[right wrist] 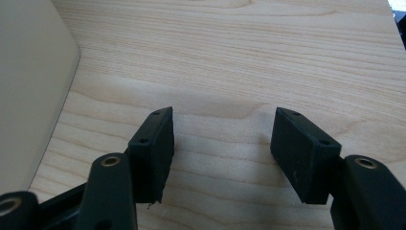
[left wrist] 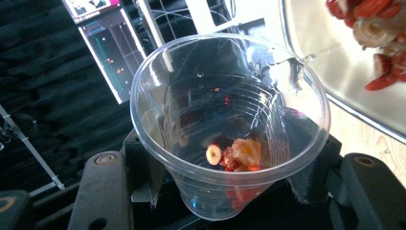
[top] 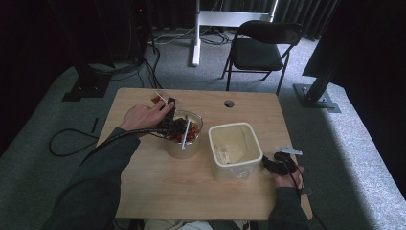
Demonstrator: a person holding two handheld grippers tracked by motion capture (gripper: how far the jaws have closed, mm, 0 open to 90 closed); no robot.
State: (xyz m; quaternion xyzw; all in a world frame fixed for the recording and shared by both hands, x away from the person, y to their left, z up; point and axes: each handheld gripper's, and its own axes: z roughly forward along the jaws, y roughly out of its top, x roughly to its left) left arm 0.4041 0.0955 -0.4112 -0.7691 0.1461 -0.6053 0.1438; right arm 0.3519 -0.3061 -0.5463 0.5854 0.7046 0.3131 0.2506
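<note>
Clear plastic is what the left gripper (left wrist: 225, 191) is clenched on: a thin, ribbed transparent cup (left wrist: 230, 124) is pinched between its two black jaws and tipped over, its mouth turned toward the camera in the left gripper view. A few pieces of dried fruit (left wrist: 237, 154), red and pale yellow, are seen lying against the lower wall of the cup. In the high view the left gripper (top: 173, 122) is found at the left half of the wooden table (top: 158, 187), held over the far-left rim of a round bowl (top: 184, 143), with the person's left hand (top: 141, 116) behind it and the dark sleeve (top: 100, 177) coming in from the near left. More red and pale fruit pieces are seen inside the bowl, and its metal-looking inner wall with fruit (left wrist: 368, 19) is seen just beyond the cup at the upper right of the left gripper view. Just right of the bowl, near the table's middle, a cream rectangular container (top: 235, 151) stands open. Farther right, at the near right edge of the table, the right gripper (top: 274, 163) is held low beside that container; its jaws (right wrist: 220, 153) stand apart, released, with only bare wood between them and the cream wall (right wrist: 28, 91) at the left.
</note>
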